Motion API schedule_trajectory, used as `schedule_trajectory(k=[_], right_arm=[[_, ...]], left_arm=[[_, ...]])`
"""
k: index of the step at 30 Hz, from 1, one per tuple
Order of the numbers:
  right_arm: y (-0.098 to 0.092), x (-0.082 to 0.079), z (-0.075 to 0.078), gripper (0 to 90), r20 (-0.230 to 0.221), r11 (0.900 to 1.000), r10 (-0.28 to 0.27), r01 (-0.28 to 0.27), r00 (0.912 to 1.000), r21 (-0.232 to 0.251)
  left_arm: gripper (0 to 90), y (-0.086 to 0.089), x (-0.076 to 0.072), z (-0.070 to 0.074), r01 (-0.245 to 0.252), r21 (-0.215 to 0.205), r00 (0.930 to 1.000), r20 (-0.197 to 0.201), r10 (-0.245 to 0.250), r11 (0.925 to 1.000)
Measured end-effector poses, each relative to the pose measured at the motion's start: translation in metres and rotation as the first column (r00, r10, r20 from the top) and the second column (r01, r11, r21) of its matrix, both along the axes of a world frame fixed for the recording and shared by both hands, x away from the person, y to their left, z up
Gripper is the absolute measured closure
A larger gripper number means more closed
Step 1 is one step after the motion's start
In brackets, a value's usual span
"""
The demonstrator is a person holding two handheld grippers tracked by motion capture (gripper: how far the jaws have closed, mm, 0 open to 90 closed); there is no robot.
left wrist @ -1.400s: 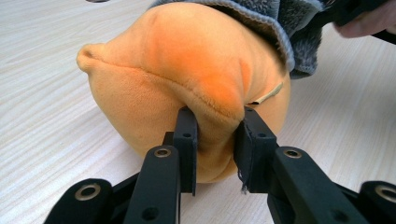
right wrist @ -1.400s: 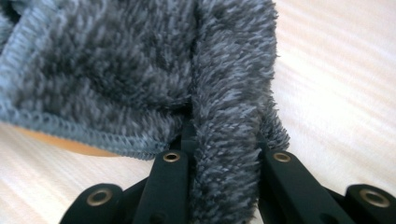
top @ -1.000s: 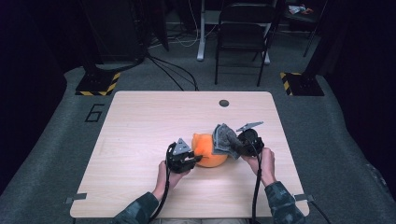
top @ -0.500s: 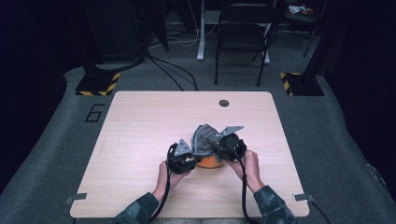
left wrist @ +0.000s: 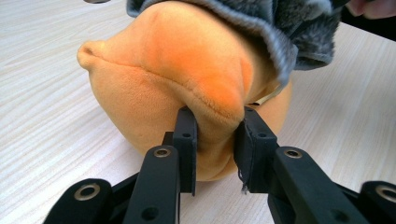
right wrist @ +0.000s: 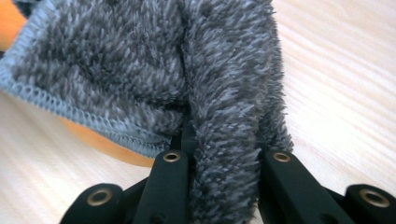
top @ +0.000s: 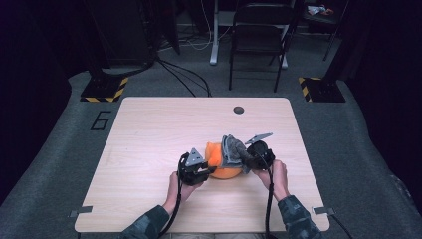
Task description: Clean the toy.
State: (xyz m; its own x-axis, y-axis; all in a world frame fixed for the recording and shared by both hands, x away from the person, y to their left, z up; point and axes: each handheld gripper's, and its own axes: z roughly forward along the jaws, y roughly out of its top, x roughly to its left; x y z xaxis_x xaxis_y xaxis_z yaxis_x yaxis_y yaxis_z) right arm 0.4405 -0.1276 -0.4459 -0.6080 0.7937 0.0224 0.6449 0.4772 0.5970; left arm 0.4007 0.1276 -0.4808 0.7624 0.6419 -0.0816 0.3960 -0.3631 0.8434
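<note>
An orange plush toy (top: 221, 162) lies near the middle of the wooden table (top: 149, 144), with a grey fuzzy cloth (top: 233, 149) draped over its right side. My left gripper (top: 203, 171) is shut on a fold of the orange plush toy (left wrist: 187, 74); both pads pinch the fabric, as the left gripper view shows. My right gripper (top: 245, 158) is shut on a bunched fold of the grey cloth (right wrist: 187, 70). In the right gripper view the pile hides the fingertips. A little orange plush (right wrist: 100, 137) peeks out under the cloth's stitched hem.
A dark round grommet (top: 238, 110) sits in the table's far edge. Beyond the table stand a black folding chair (top: 259, 35) and a stand base with yellow-black tape (top: 104, 89). Bare tabletop lies to the left and far side.
The right hand swung the grey cloth leftward over the plush half a second ago, then drew it back right and slightly down. The left gripper and the plush stayed put.
</note>
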Motion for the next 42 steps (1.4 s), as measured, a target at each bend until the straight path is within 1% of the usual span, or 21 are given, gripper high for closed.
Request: schedule_trajectory(k=[2, 4, 11, 12, 14, 17, 18, 19, 23, 25, 27, 28, 29, 30, 32, 33, 34, 35, 36, 39, 42], right_arm=[[-0.003, 0.003, -0.006, 77.4, -0.007, 1.0, -0.019, 0.019, 0.9998, -0.015], [-0.007, 0.006, -0.011, 77.4, -0.03, 1.0, -0.031, 0.031, 0.9991, -0.004], [-0.011, 0.012, -0.025, 77.4, -0.062, 0.995, -0.075, 0.071, 0.9952, -0.074], [-0.01, 0.012, -0.026, 77.4, -0.05, 0.993, -0.077, 0.073, 0.9958, -0.088], [-0.009, 0.012, -0.028, 77.4, -0.051, 0.988, -0.094, 0.087, 0.9942, -0.132], [-0.01, 0.012, -0.026, 77.5, -0.04, 0.987, -0.088, 0.082, 0.9953, -0.138], [-0.01, 0.012, -0.023, 77.6, -0.04, 0.988, -0.083, 0.077, 0.9957, -0.131], [-0.011, 0.011, -0.018, 77.8, -0.038, 0.99, -0.086, 0.08, 0.9956, -0.119], [-0.015, 0.004, 0.013, 77.8, 0.015, 0.998, -0.058, 0.058, 0.9982, -0.009], [-0.012, -0.004, 0.03, 77.7, 0.057, 0.997, -0.043, 0.04, 0.9974, 0.062], [-0.004, -0.011, 0.039, 77.7, 0.073, 0.996, -0.009, 0.003, 0.9973, 0.086], [0.001, -0.013, 0.04, 77.7, 0.076, 0.996, 0.0, -0.007, 0.9971, 0.085], [0.007, -0.014, 0.038, 77.7, 0.061, 0.997, 0.02, -0.025, 0.998, 0.076], [0.012, -0.013, 0.034, 77.7, 0.053, 0.997, 0.04, -0.044, 0.9978, 0.059], [0.021, -0.011, 0.019, 77.7, 0.03, 0.999, 0.052, -0.052, 0.9982, 0.01], [0.023, -0.01, 0.013, 77.8, 0.032, 0.999, 0.047, -0.047, 0.9984, 0.001], [0.024, -0.009, 0.01, 77.8, 0.032, 0.999, 0.046, -0.046, 0.9984, 0.004], [0.023, -0.008, 0.01, 77.8, 0.038, 0.999, 0.044, -0.044, 0.9983, 0.002], [0.023, -0.007, 0.011, 77.8, 0.037, 0.999, 0.042, -0.042, 0.9984, -0.001], [0.021, -0.007, 0.01, 77.8, 0.033, 0.999, 0.034, -0.034, 0.9989, 0.005], [0.019, -0.005, 0.01, 77.7, 0.032, 0.999, 0.037, -0.038, 0.9988, 0.012]], left_arm=[[71.4, 0.0, 0.0, 0.0, 0.0, -0.001, 1.0, 0.001, 0.0, 1.0], [71.4, 0.0, 0.0, 0.0, 0.001, -0.001, 1.0, 0.002, -0.001, 1.0], [71.4, 0.001, 0.001, 0.0, -0.001, -0.001, 0.9999, 0.01, 0.001, 1.0], [71.4, 0.001, 0.001, -0.001, -0.004, -0.004, 0.9999, 0.01, 0.004, 1.0], [71.3, 0.001, 0.001, -0.001, -0.003, -0.003, 1.0, 0.008, 0.003, 1.0], [71.3, 0.001, 0.001, -0.001, -0.005, -0.006, 1.0, 0.007, 0.005, 1.0], [71.3, 0.002, 0.001, -0.001, -0.008, -0.003, 0.9999, 0.013, 0.008, 1.0], [71.3, 0.003, 0.002, -0.001, -0.005, -0.004, 1.0, 0.006, 0.005, 1.0], [71.0, 0.002, 0.001, -0.001, -0.009, -0.005, 0.9999, 0.01, 0.009, 0.9999], [71.0, 0.002, 0.001, -0.001, -0.009, -0.003, 0.9998, 0.016, 0.009, 1.0], [70.9, 0.002, 0.001, -0.001, -0.01, -0.003, 0.9998, 0.018, 0.01, 0.9999], [70.8, 0.002, 0.001, -0.001, -0.008, -0.002, 0.9998, 0.017, 0.008, 1.0], [70.7, 0.002, 0.001, -0.001, -0.009, -0.002, 0.9998, 0.017, 0.009, 1.0], [70.5, 0.002, 0.001, -0.001, -0.007, -0.002, 0.9998, 0.018, 0.007, 1.0], [68.9, 0.002, 0.001, -0.002, -0.003, 0.0, 0.9999, 0.013, 0.003, 1.0], [67.1, 0.003, 0.002, -0.002, 0.0, 0.008, 0.9998, 0.021, 0.0, 1.0], [64.8, 0.003, 0.001, -0.003, -0.007, -0.005, 0.9999, 0.01, 0.007, 1.0], [61.0, 0.003, 0.001, -0.003, -0.011, -0.015, 0.9999, 0.01, 0.011, 0.9998], [56.3, 0.003, 0.001, -0.002, -0.017, -0.01, 0.9997, 0.015, 0.017, 0.9998], [46.2, 0.002, -0.003, -0.002, -0.02, 0.023, 0.9994, 0.028, 0.019, 0.9995], [39.6, -0.002, -0.007, -0.004, -0.021, 0.089, 0.9977, 0.066, 0.015, 0.9958]])
